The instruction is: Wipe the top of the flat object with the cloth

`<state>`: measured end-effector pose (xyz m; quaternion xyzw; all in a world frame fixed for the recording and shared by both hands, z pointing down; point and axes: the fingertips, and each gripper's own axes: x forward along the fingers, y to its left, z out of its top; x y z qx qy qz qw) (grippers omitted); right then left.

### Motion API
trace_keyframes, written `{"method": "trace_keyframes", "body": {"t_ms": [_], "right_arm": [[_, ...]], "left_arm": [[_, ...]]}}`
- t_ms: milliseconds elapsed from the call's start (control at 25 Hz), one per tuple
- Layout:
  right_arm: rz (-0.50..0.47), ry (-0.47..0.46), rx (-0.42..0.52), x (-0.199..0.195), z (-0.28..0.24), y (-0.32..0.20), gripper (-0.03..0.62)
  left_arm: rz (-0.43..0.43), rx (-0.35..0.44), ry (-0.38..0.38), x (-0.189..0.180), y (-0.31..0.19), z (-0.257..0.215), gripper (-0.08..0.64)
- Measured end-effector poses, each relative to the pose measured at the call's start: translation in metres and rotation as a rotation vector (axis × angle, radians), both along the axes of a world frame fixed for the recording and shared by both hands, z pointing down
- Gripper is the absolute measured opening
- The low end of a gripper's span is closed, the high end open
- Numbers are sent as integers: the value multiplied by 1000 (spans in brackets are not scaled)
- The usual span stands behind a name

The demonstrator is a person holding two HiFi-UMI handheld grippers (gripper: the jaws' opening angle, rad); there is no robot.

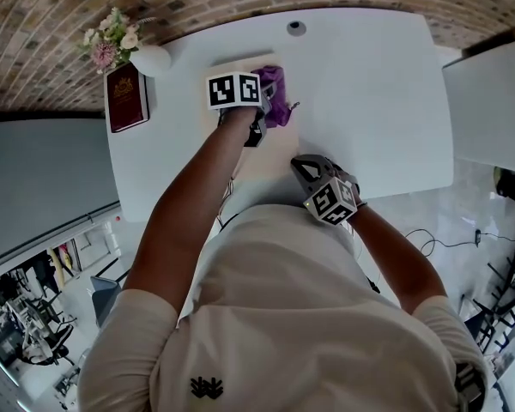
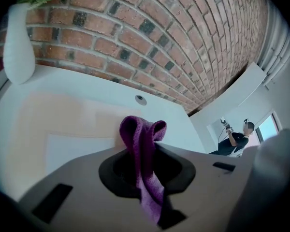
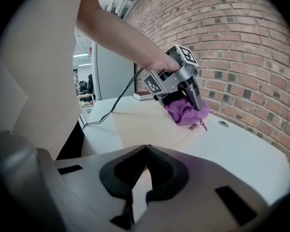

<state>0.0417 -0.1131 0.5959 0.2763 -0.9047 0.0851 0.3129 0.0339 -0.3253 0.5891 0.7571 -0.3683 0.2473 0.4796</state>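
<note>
While the left gripper, clamped on the purple cloth, pressed it onto the beige board at upper centre, the right gripper, jaws together and empty, sat at the board's lower edge, likely steadying it

Head camera looks steeply down on the white desk. The camera on the left hand-held gripper sits low, close behind the purple cloth, facing the brick wall. The camera on the right hand-held gripper looks across the desk from farther back; all three views share the cloth.
</note>
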Motion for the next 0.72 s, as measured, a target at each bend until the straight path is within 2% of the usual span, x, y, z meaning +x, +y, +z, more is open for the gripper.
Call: {"method": "trace_keyframes", "body": {"t_ms": [320,720], "right_arm": [[-9,-5,-16,-1,1,-2,29],[3,-17,-38,-2,2,-1,29]], "left_arm": [[2,33,-82,-53,-5,1,64],[-60,48,-134,-134,-4,1,64]]}}
